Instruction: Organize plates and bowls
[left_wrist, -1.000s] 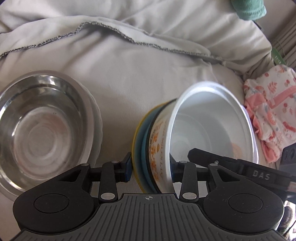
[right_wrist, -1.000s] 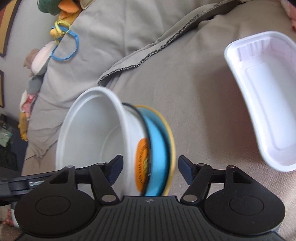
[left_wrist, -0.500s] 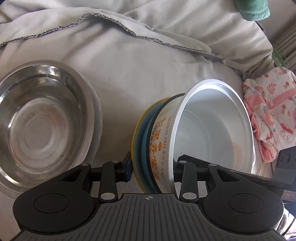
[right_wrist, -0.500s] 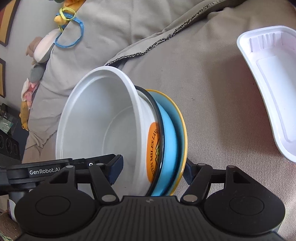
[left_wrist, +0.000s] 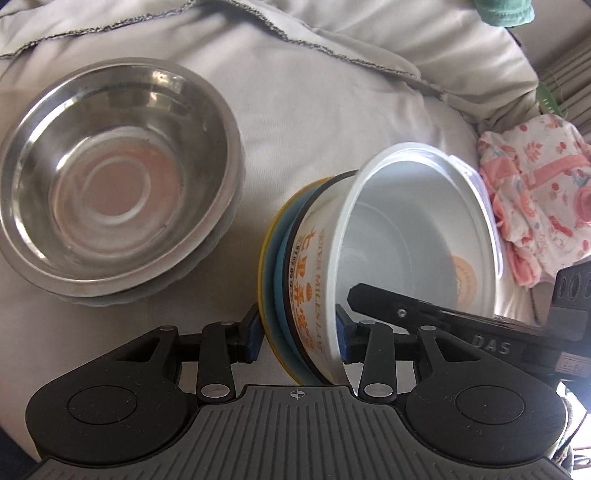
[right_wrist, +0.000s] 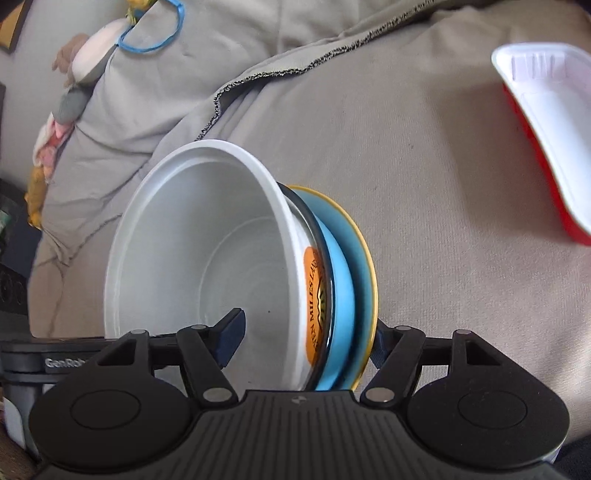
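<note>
Moved: my tilted white printed plastic bowl (left_wrist: 406, 236) stack nears the stainless steel bowl (left_wrist: 110, 177), left view only. Left gripper (left_wrist: 297, 334) opening around the stack, right gripper (right_wrist: 306, 341) grasping it; red-and-white tray (right_wrist: 546, 122) right view only.

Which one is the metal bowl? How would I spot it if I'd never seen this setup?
Start from the grey blanket covering the surface. On it, beside the tilted white bowl stack, the steel bowl rests flat and upright. It alone is shiny and mirror-like, with no print or colour.
</note>
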